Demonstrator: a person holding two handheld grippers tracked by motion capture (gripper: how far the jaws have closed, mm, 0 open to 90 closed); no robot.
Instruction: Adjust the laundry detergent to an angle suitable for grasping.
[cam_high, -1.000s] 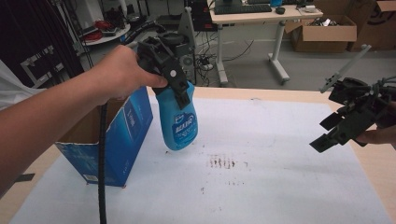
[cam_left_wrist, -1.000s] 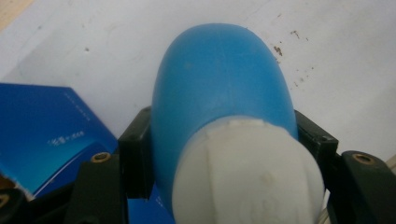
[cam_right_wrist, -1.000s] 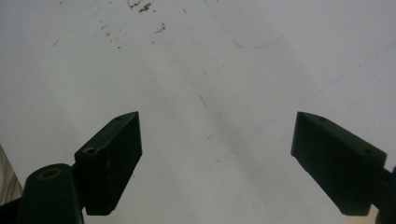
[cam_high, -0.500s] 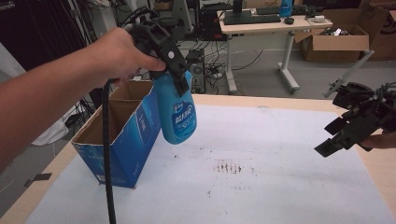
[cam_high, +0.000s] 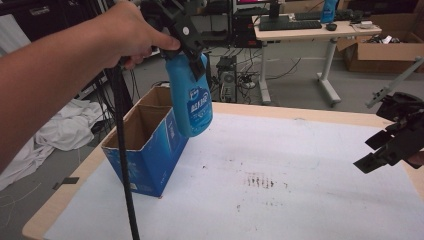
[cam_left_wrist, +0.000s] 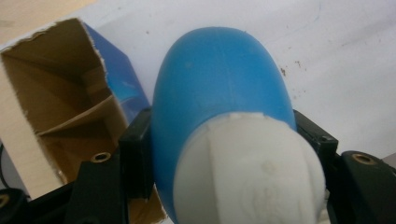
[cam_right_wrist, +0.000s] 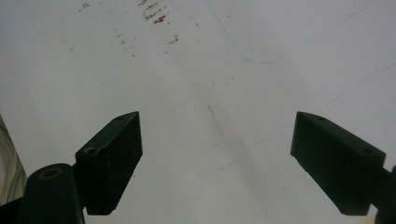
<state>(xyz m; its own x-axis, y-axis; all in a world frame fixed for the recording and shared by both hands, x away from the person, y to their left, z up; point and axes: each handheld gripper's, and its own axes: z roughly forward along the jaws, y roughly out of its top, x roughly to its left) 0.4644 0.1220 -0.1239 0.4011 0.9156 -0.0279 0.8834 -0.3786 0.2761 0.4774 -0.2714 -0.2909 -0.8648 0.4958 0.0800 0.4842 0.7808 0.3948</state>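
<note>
A blue bottle (cam_high: 191, 97) with a white cap hangs in the air, cap up, with my left gripper (cam_high: 192, 50) shut on its neck. It hovers beside the right wall of an open blue cardboard box (cam_high: 150, 142) at the table's left. In the left gripper view the blue bottle (cam_left_wrist: 219, 102) and its white cap (cam_left_wrist: 247, 172) sit between the two black jaws, with the box (cam_left_wrist: 60, 116) and its inner dividers below. My right gripper (cam_high: 385, 145) hovers at the table's right edge, open and holding nothing; the right gripper (cam_right_wrist: 217, 158) faces bare white table cover.
A white cover (cam_high: 280, 185) with dark specks (cam_high: 260, 181) near its middle lies over the wooden table. A black cable (cam_high: 122, 165) hangs from the left gripper in front of the box. Desks, cardboard boxes and cables stand beyond the far edge.
My left gripper has risen with the bottle, lifting it higher beside the box. The right gripper has kept its place.
</note>
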